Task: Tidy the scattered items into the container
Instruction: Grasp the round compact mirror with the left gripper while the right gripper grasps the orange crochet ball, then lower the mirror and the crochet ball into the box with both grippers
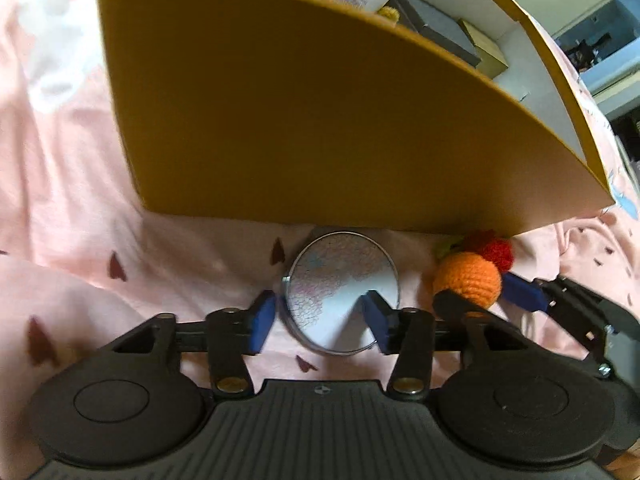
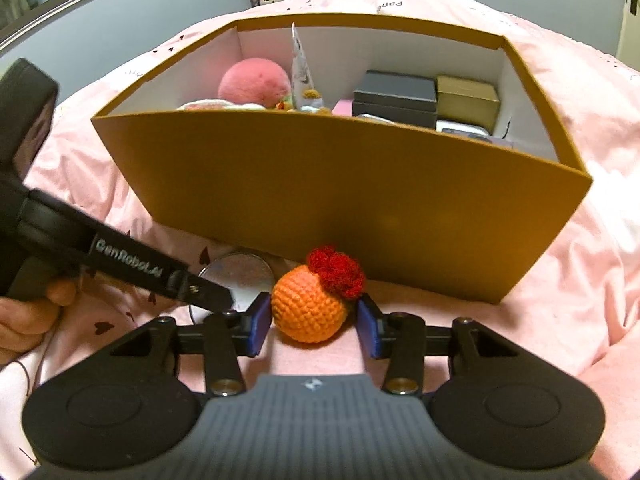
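Note:
An orange crochet ball (image 2: 306, 314) with a red tuft lies on the pink bedding in front of the tan box (image 2: 340, 200). My right gripper (image 2: 314, 326) has a blue pad against each side of it. A round mirror (image 1: 340, 296) lies flat to the ball's left, close to the box wall (image 1: 280, 120). My left gripper (image 1: 320, 320) stands open low over the mirror, one pad by its left rim and the other above its face. In the left wrist view the ball (image 1: 468, 280) sits between the right gripper's fingers (image 1: 520, 296). In the right wrist view the left gripper's black finger (image 2: 208, 298) covers part of the mirror (image 2: 240, 272).
The box holds a pink plush ball (image 2: 254, 84), a black case (image 2: 394, 94), a gold case (image 2: 466, 98) and an upright card (image 2: 300, 64). A hand (image 2: 24, 316) holds the left gripper's handle. Rumpled pink bedding (image 2: 580, 280) surrounds the box.

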`<state>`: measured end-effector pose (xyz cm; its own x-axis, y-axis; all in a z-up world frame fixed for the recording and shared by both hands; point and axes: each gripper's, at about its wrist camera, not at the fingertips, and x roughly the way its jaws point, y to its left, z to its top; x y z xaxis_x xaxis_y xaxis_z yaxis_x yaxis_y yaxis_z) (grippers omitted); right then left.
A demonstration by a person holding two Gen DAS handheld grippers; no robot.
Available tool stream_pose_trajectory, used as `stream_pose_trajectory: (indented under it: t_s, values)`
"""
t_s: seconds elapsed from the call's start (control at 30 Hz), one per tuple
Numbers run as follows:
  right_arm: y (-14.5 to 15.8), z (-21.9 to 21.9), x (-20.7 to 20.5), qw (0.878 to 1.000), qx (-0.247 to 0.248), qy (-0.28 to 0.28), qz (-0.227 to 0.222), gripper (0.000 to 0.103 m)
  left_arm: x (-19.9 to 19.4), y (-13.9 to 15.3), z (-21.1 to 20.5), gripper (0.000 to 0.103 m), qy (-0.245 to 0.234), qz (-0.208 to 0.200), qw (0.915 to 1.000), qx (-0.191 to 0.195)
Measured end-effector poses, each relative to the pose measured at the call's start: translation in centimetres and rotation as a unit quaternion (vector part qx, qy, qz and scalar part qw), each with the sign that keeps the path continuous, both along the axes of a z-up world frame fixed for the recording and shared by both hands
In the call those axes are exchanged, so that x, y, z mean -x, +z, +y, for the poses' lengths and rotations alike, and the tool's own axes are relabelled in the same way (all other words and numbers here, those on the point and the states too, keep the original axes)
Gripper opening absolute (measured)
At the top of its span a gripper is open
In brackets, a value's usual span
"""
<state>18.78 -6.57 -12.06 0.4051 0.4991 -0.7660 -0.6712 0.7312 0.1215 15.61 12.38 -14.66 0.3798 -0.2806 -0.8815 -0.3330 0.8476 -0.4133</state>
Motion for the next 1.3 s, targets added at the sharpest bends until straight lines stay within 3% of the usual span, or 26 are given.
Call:
stream_pose_trajectory:
  t_s: [0.13, 0.2, 0.3, 0.5, 0.67, 0.87, 1.07, 1.3]
  values:
    - [-0.6, -0.1, -0.4, 1.0, -0.003, -0.004, 0.008, 0.048, 0.0, -0.2, 0.0, 0.055, 0.006, -0.007, 0.9999, 0.007]
    - [-0.6, -0.1, -0.3, 1.0, -0.003, -0.003, 0.007, 0.048, 0.5, 0.3, -0.1, 0.041, 0.012, -0.015, 0.9998, -0.001]
    - [-0.5, -0.1, -0.3, 1.0, -0.003, -0.003, 0.007, 0.048, 1.5, 1.6, -0.5, 0.03, 0.005, -0.037, 0.9992, -0.018]
    - [-0.3, -0.1, -0.2, 1.0, -0.004, 0.0, 0.008, 0.049, 2.3, 3.8, -1.7, 0.029, -0.035, -0.092, 0.9947, -0.03]
    - [-0.3, -0.3, -0.6, 1.0, -0.011, 0.001, 0.017, 0.05, 1.4, 2.6, -1.8, 0.029, -0.034, -0.071, 0.9966, -0.025]
    - [-0.7, -0.1, -0.7, 1.0, -0.012, 0.005, 0.014, 0.049, 1.2, 3.1, -1.3, 0.018, -0.028, -0.085, 0.9959, -0.013]
    - [0.6, -0.5, 0.0, 1.0, -0.016, 0.005, 0.0, 0.047, 2.3, 5.9, -1.8, 0.015, -0.036, -0.116, 0.9922, -0.029]
    - [4.0, -1.5, 1.2, 0.999, -0.009, 0.018, -0.042, 0.047, 3.1, 12.2, -1.7, 0.015, -0.053, -0.186, 0.9812, 0.005]
